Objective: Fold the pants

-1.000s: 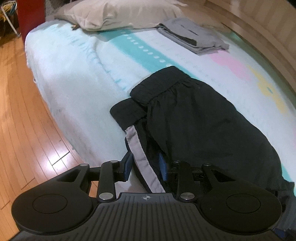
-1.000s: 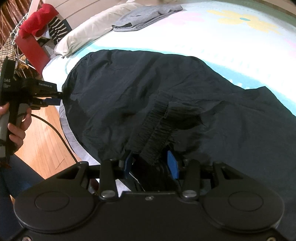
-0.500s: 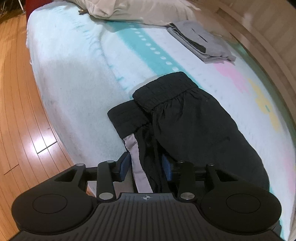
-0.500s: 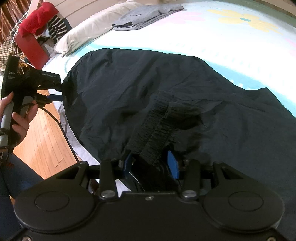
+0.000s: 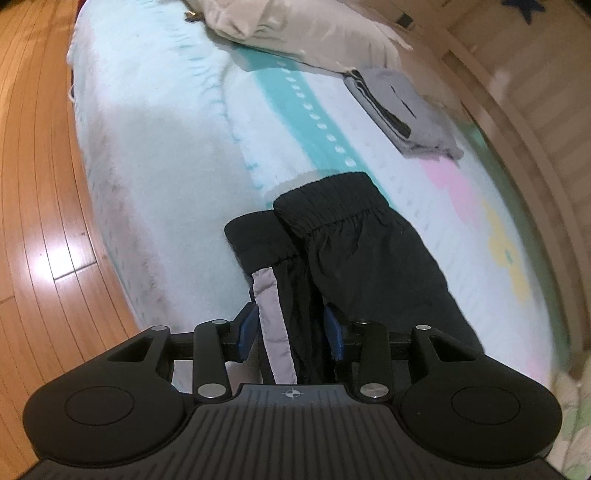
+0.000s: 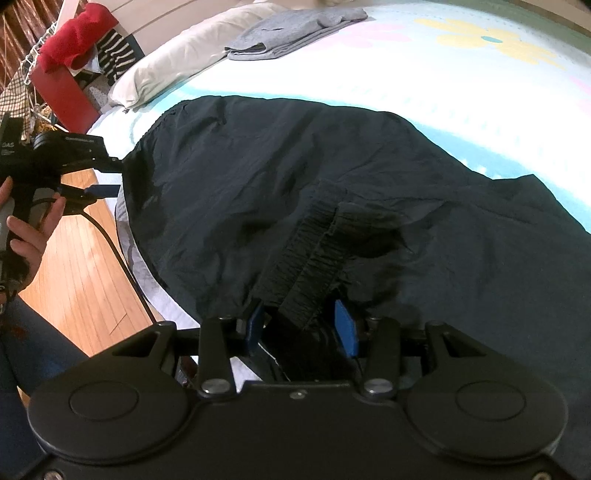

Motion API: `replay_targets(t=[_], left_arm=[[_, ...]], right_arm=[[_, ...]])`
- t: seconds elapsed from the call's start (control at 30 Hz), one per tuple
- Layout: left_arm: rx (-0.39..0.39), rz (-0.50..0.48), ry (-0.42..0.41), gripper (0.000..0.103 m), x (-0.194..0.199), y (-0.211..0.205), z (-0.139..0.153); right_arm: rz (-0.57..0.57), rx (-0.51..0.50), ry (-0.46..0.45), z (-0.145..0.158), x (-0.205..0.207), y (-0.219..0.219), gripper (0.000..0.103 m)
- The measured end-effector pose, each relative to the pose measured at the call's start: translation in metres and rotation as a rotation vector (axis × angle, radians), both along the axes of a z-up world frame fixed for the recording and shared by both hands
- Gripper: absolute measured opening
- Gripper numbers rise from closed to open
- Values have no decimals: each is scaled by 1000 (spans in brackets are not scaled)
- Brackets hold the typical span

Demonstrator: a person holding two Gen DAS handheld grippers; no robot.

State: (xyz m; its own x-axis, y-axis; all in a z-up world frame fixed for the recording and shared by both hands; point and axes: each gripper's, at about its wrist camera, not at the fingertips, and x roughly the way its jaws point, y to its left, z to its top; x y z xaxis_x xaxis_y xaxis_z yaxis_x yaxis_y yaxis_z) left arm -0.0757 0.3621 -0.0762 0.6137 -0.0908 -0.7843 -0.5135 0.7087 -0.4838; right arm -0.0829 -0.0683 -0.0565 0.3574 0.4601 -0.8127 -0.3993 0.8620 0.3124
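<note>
Black pants (image 6: 332, 177) with a grey side stripe (image 5: 271, 325) lie on the bed. In the left wrist view the pants (image 5: 369, 266) run away from me, elastic waistband farthest. My left gripper (image 5: 291, 332) is shut on the pants fabric near the grey stripe, at the bed's edge. It also shows in the right wrist view (image 6: 99, 177), clamped on the pants' far left edge. My right gripper (image 6: 301, 325) is shut on bunched fabric by a gathered elastic cuff (image 6: 310, 251). The pants hang stretched between both grippers.
A folded grey garment (image 5: 402, 110) and a beige pillow (image 5: 295, 26) lie farther up the bed. The bedsheet (image 5: 166, 147) is pale with teal stripe and flowers. Wood floor (image 5: 37, 221) lies left. A red box (image 6: 62, 92) with clothes stands by the bedhead.
My left gripper has swung toward the bed and risen, pulling the pants fabric with it. The right gripper has stayed almost still, holding the cuff.
</note>
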Motion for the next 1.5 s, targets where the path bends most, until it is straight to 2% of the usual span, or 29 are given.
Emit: replay_targets(t=[0.1, 0.27, 0.47, 0.63, 0.87, 1.07, 1.37, 1.43, 1.47, 1.5], left_arm=[[-18, 16, -19, 37, -6, 3, 3], [8, 10, -20, 38, -3, 1, 4], [-40, 39, -64, 38, -10, 7, 7], [-40, 45, -82, 38, -12, 7, 9], [48, 11, -39, 38, -5, -2, 9], [100, -39, 58, 38, 5, -12, -8], [167, -88, 38, 39, 21, -25, -12], [210, -111, 35, 36, 24, -32, -10], [241, -130, 26, 21, 24, -37, -8], [281, -160, 12, 11, 24, -44, -4]], right_arm=[[0, -4, -1, 0, 0, 1, 54], [0, -9, -3, 1, -1, 3, 54], [2, -9, -2, 0, -1, 3, 54], [11, -9, -1, 1, -1, 4, 56], [32, -42, -21, 1, -3, 10, 57], [25, -36, -16, 1, -2, 11, 58], [33, -39, -24, 1, -4, 13, 61], [27, -31, -22, 1, -4, 12, 61], [22, -24, -20, 2, -4, 11, 61], [15, -16, -19, 2, -4, 9, 61]])
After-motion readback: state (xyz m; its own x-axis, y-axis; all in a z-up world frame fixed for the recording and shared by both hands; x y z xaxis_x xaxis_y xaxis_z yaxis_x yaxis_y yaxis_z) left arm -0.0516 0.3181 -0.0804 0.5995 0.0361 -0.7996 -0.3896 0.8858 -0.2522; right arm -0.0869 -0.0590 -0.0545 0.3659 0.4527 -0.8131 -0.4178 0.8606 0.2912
